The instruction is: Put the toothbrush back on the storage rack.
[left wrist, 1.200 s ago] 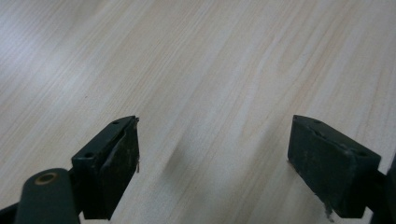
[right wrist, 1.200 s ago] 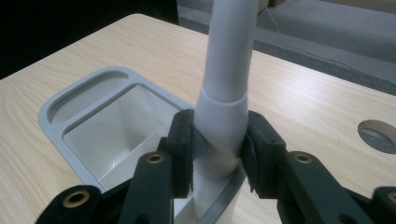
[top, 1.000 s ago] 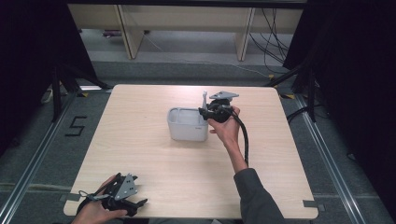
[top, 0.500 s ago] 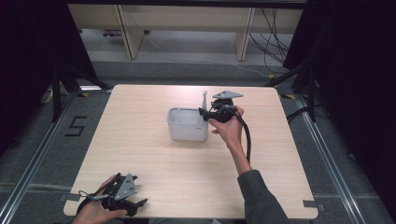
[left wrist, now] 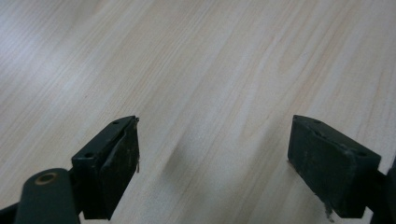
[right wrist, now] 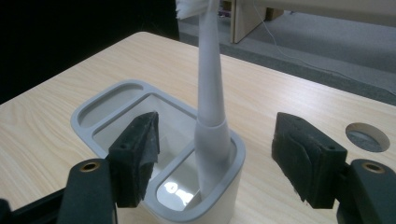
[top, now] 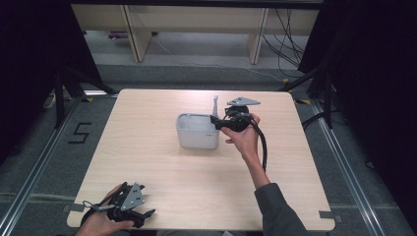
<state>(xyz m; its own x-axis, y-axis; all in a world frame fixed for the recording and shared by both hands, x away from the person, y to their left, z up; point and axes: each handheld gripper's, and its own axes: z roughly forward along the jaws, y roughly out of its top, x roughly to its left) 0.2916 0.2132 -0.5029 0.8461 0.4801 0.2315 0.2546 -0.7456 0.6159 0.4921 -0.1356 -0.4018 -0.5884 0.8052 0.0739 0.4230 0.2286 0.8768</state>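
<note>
The toothbrush [right wrist: 211,112] stood upright in the end slot of the grey holder [right wrist: 112,95], mid-table. The right gripper [right wrist: 224,158] had just been opening, jaws apart either side of it, touching nothing (probably a release). The left gripper [left wrist: 224,163] rested open near the table [top: 147,147] edge.

You are looking down on a pale wood-grain desk [top: 162,196] sitting on a grey floor [top: 44,162]. A round cable hole [right wrist: 367,136] is showing in the desk top near one edge. On the floor to the left, a black figure "5" marking [top: 80,133] is lying beside a metal rail [top: 27,182]. Beyond the desk, light wooden shelving [top: 196,24] is standing, with black cables [top: 290,37] hanging beside it.
</note>
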